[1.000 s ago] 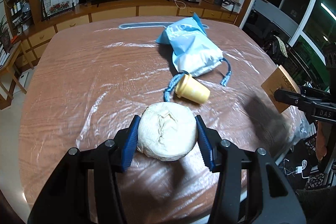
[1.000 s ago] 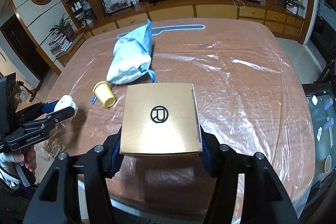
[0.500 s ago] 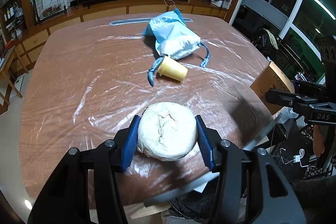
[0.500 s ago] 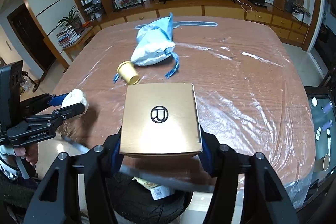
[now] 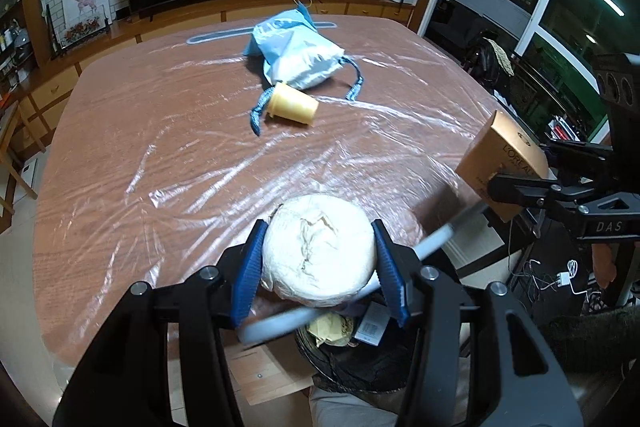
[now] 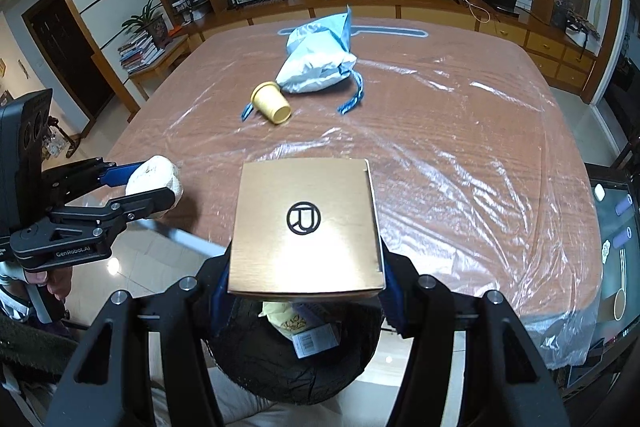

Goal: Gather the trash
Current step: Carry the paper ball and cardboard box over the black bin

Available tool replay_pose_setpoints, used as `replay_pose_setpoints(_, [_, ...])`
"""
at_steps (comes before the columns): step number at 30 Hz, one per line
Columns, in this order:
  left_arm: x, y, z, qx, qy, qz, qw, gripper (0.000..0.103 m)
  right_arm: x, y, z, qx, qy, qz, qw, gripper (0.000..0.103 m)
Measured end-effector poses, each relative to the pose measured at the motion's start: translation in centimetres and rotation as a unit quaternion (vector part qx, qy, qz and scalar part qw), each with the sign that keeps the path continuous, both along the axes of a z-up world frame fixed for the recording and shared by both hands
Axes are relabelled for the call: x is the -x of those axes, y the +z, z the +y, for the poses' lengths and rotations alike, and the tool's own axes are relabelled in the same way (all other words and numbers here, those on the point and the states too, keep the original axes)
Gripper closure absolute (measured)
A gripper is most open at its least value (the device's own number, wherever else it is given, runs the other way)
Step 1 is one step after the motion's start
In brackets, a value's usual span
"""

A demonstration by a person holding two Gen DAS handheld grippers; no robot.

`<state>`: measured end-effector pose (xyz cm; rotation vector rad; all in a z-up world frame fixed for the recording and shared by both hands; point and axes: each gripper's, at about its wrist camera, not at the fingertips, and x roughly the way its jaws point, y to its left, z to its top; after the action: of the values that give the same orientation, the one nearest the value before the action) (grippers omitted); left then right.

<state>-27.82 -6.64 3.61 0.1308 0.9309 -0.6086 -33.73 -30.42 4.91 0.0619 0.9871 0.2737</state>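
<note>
My left gripper (image 5: 318, 265) is shut on a crumpled white paper ball (image 5: 318, 255), held at the table's near edge above a black trash bin (image 5: 360, 363). My right gripper (image 6: 304, 291) is shut on a gold cardboard box (image 6: 306, 227), also over the bin (image 6: 296, 367), which holds wrappers. In the left wrist view the box (image 5: 504, 163) and right gripper show at the right; in the right wrist view the paper ball (image 6: 154, 179) shows at the left. A yellow paper cup (image 5: 294, 105) lies on its side by a pale blue drawstring bag (image 5: 298, 57) at mid-table.
The table (image 5: 160, 147) is brown wood under clear plastic sheeting. A grey flat strip (image 5: 224, 34) lies at its far edge. A grey bar (image 5: 360, 287) crosses below the paper ball. A TV cabinet runs along the back wall; cables and a chair stand at the right.
Both grippers have pulled back from over the table to its near edge, each keeping its load. The trash bin has come into view beneath them.
</note>
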Motion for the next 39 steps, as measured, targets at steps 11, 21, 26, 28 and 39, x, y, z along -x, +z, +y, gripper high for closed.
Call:
replay_pose_setpoints(11, [2.8,-0.3,-0.2,0.002,-0.030,0.011,0.9995,0.050,1.9,-0.5,0.3,-0.001,0.018,0.013,1.000,0.045])
replay_pose_setpoints(21, [4.9,-0.7,-1.0,-0.005,-0.062,0.019,0.9979,0.050,3.9,-1.1,0.8,0.002,0.037,0.030,0.999,0.045])
replay_pose_setpoints(26, [6.0,-1.3,-1.7,-0.014,-0.084,0.027,0.9960,0.050,5.0,-1.5,1.0,0.003,0.045,0.039,0.998,0.045])
replay_pose_setpoints(28, [6.3,-1.6,-1.9,-0.016,-0.089,0.031,0.9954,0.050,5.2,-1.8,1.1,0.006,0.048,0.042,0.998,0.045])
replay_pose_setpoints(39, [7.4,-3.9,-3.2,-0.043,-0.125,0.054,0.9897,0.050,6.5,-3.8,1.8,0.024,0.063,0.068,0.995,0.045])
